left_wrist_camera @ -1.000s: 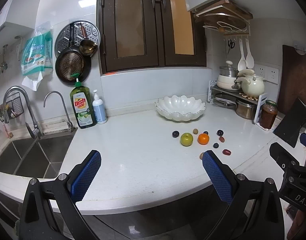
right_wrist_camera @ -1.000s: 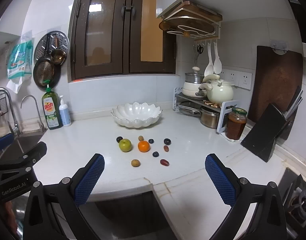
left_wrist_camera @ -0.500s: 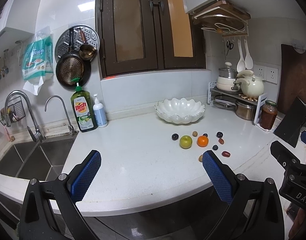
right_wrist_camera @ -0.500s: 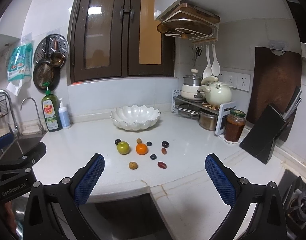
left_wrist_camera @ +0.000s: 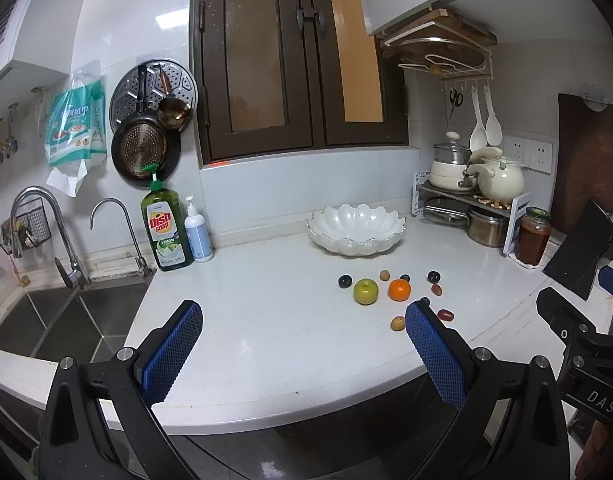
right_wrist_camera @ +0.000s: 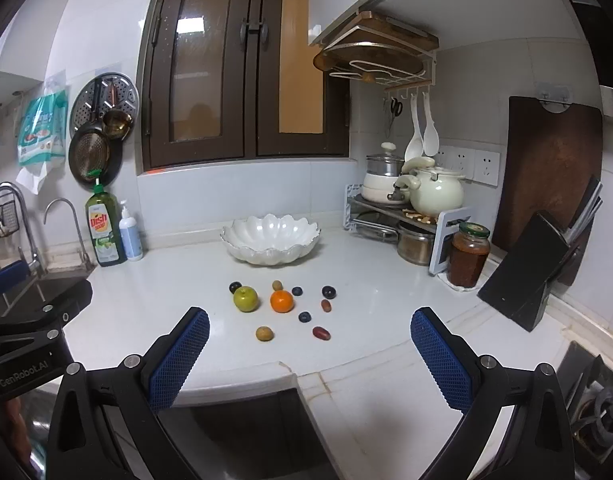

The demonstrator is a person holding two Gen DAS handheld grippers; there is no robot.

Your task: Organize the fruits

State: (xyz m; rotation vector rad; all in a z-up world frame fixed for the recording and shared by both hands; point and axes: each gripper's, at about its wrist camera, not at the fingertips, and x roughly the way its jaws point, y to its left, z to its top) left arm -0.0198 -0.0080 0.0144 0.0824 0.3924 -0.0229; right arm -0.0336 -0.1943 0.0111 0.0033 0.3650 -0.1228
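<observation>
A green apple (right_wrist_camera: 245, 298), an orange (right_wrist_camera: 281, 301) and several small dark, brown and red fruits lie loose on the white counter (right_wrist_camera: 178, 304). An empty white scalloped bowl (right_wrist_camera: 271, 239) stands behind them. The apple (left_wrist_camera: 365, 291), orange (left_wrist_camera: 399, 290) and bowl (left_wrist_camera: 356, 235) also show in the left wrist view. My left gripper (left_wrist_camera: 302, 354) is open and empty over the counter's front edge, left of the fruit. My right gripper (right_wrist_camera: 310, 360) is open and empty, held in front of the fruit.
A sink (left_wrist_camera: 46, 320) with two taps lies at the left, with a dish soap bottle (left_wrist_camera: 165, 232) and a pump bottle (left_wrist_camera: 197, 236) beside it. A pot rack (right_wrist_camera: 406, 216), a jar (right_wrist_camera: 468, 254) and a knife block (right_wrist_camera: 530, 268) stand at the right. A stove (right_wrist_camera: 594, 400) is at the near right.
Both grippers have moved slightly forward toward the counter, and the view has tilted down a little. Both stay open and empty. The fruit has not moved.
</observation>
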